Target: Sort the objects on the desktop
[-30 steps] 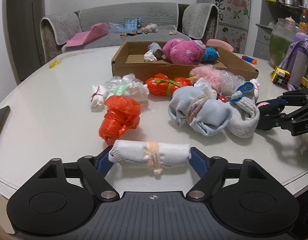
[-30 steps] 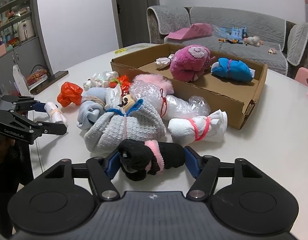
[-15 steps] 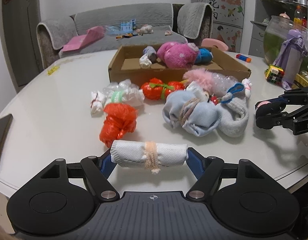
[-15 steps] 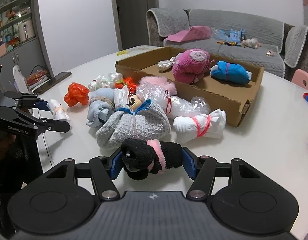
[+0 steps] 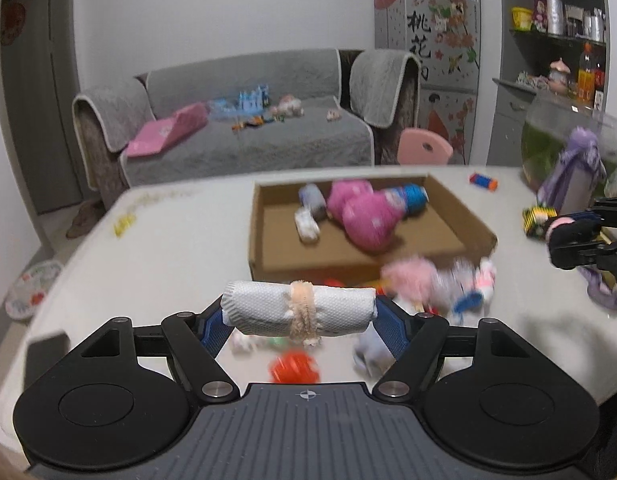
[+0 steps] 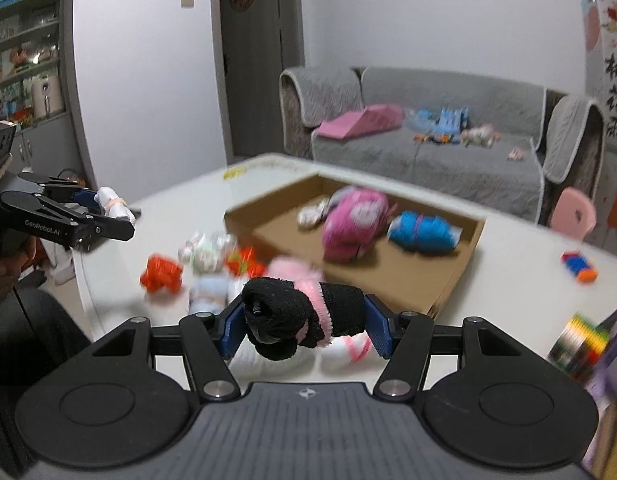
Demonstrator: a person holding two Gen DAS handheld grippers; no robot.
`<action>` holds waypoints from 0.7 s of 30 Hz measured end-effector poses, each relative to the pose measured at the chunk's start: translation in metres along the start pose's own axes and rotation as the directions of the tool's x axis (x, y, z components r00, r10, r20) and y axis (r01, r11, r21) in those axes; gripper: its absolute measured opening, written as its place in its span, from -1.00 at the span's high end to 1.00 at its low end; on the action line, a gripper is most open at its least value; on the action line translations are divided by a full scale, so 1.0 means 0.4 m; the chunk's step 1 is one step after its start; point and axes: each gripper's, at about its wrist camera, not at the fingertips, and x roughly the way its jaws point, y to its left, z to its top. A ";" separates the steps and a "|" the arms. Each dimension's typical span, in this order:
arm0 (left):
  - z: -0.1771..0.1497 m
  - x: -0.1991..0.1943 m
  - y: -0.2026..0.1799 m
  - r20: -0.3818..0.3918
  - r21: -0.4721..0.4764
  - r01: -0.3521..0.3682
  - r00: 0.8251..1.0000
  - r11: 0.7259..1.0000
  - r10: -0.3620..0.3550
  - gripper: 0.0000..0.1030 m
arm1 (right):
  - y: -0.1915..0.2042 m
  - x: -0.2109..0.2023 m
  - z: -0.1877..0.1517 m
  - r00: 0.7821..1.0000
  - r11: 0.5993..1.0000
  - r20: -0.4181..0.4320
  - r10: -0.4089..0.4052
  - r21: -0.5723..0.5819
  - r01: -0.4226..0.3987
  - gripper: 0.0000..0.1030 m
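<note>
My left gripper (image 5: 299, 316) is shut on a white rolled sock tied with a peach band (image 5: 296, 313), held high above the table. My right gripper (image 6: 304, 322) is shut on a black rolled sock with a pink band (image 6: 292, 320), also raised. A cardboard box (image 5: 268, 256) lies ahead, holding a pink plush bundle (image 5: 360, 216), a blue bundle (image 6: 422, 234) and a small white roll (image 5: 306, 226). More bundles lie in front of the box: an orange bag (image 6: 160, 276), a pink fluffy one (image 5: 408, 280), a light blue one (image 6: 208, 292). Each gripper shows in the other's view.
A round white table (image 5: 168, 248) carries it all. A fishbowl (image 5: 564, 140), a purple bottle (image 5: 576, 176) and a puzzle cube (image 5: 538, 218) stand at its right edge. A small blue-orange toy (image 6: 580, 266) lies right of the box. A grey sofa (image 5: 244, 132) is behind.
Both grippers have lifted well above the table with their socks and tilted up, so the box now shows from above. The pile of bundles has dropped low in both views.
</note>
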 end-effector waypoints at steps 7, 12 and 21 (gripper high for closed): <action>0.166 0.001 0.050 0.031 0.024 0.012 0.999 1.000 -0.013 -0.51 | -0.048 -0.020 0.111 0.998 0.998 0.034 -0.058 0.012 0.058 -0.10; 0.277 0.018 0.062 0.033 0.056 0.025 0.999 0.998 -0.027 -0.51 | -0.082 -0.014 0.175 0.995 0.996 0.059 -0.083 0.045 0.081 -0.10; 0.421 0.081 0.061 0.033 0.087 0.038 0.999 0.995 -0.041 -0.51 | -0.126 0.015 0.257 0.990 0.991 0.075 -0.117 0.068 0.112 -0.10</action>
